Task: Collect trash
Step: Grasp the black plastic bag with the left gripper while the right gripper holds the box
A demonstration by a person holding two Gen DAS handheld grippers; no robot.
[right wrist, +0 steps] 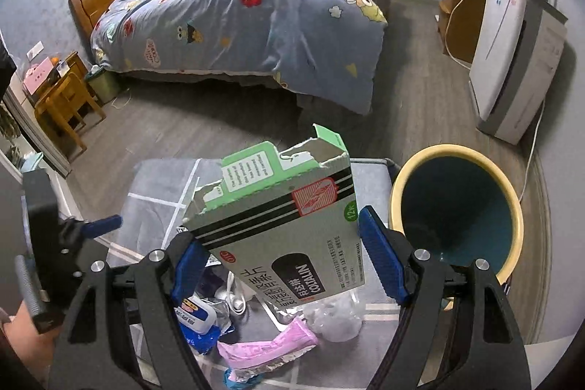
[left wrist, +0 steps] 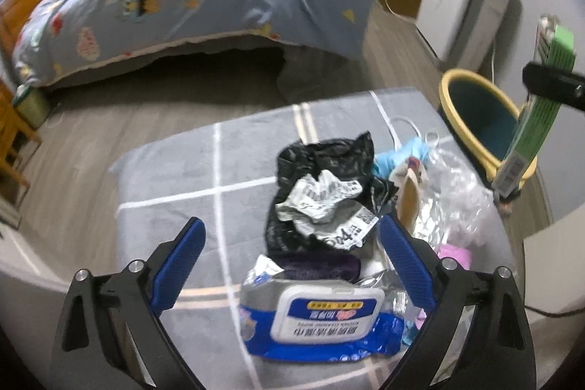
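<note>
My right gripper (right wrist: 279,229) is shut on a torn grey and green cardboard box (right wrist: 285,225), held tilted in the air above the trash pile. The yellow-rimmed bin (right wrist: 453,148) stands just right of it. In the left wrist view the same box (left wrist: 541,112) hangs over the bin (left wrist: 444,90). My left gripper (left wrist: 291,222) is open, low over the pile. A blue and white wipes pack (left wrist: 321,320) lies between its fingers. Beyond sit a black bag (left wrist: 321,152) and crumpled paper (left wrist: 321,196). Clear plastic (left wrist: 457,185) and a pink wrapper (right wrist: 267,348) lie nearby.
The trash lies on a grey mat (left wrist: 182,170) with white lines on a wood floor. A bed (right wrist: 256,24) with a blue quilt fills the back. A white appliance (right wrist: 512,61) with a cable stands behind the bin. A wooden stool (right wrist: 62,105) is at the left.
</note>
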